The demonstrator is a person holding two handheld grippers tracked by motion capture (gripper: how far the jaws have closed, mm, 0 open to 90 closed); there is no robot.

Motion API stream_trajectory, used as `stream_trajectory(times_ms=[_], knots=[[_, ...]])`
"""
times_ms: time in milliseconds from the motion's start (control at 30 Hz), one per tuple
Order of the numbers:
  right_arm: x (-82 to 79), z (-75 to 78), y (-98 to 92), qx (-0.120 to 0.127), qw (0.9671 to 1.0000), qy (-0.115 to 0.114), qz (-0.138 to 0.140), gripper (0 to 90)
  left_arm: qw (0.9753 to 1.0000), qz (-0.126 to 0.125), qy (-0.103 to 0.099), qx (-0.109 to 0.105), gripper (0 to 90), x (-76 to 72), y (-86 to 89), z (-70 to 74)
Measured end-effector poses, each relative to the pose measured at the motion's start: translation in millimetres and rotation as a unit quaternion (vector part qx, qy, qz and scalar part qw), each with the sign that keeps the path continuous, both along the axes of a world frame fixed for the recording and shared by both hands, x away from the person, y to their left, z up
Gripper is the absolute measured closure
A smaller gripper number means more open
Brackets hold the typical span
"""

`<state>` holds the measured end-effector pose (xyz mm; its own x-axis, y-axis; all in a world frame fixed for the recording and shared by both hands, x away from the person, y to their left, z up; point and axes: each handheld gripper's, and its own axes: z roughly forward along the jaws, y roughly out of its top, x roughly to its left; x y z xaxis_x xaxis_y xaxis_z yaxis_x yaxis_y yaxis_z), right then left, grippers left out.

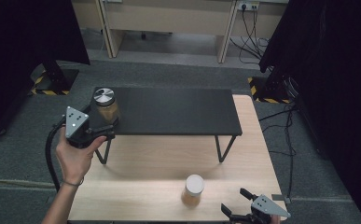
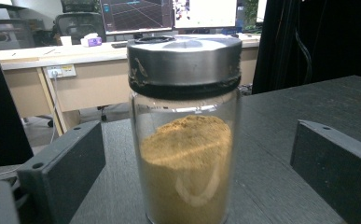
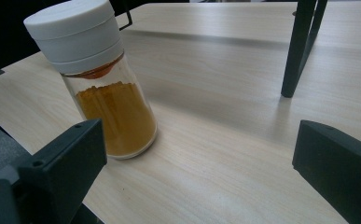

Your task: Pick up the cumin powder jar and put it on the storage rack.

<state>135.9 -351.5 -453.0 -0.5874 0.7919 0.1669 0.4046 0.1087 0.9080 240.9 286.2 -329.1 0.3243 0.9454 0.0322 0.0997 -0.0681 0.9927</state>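
My left gripper (image 1: 104, 127) is spread wide, jaws either side of the metal-lidded spice jar (image 1: 105, 105) w/ clear gaps, not touching the glass. That jar stands upright at the left end of the black shelf (image 1: 169, 112), about half full of tan powder. My right gripper (image 1: 239, 206) is wide too, down at the near edge of the wooden table (image 1: 159, 154), w/ the white-capped jar (image 1: 193, 190) just beside its left jaw, not between them; it's upright, holding orange powder. Both jars look like glass: rigid, smooth, prob slippery, breakable if dropped, moderate weight. I'd grip mid-body below the lid, square across the cylinder, firm but not crushing, since a high or off-centre pinch could tip it.
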Motion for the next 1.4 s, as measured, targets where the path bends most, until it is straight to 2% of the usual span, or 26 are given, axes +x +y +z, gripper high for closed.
stream_trajectory(times_ms=[233,700,1167,1300,1400], knots=[[0.6,0.3,0.9,-0.002,1.0,0.003,0.001,3.1,0.9999,-0.003,-0.009,-0.004,1.8,-17.4,2.3,-10.9],[1.5,-1.2,1.5,-0.001,1.0,0.005,0.002,3.1,1.0,-0.007,0.001,0.003,1.8,-32.7,0.3,-26.0],[2.2,-2.1,1.9,-0.002,1.0,0.008,0.003,3.1,0.9999,-0.005,0.011,0.0,2.0,-56.2,-2.6,-56.1],[2.3,-2.4,1.7,-0.003,1.0,0.008,0.003,3.1,0.9999,-0.001,0.016,0.002,2.0,-61.7,-2.9,-68.2],[2.5,-2.8,2.0,-0.003,1.0,0.009,0.003,3.1,0.9998,0.004,0.013,0.011,2.1,-65.6,-3.9,-77.8]])
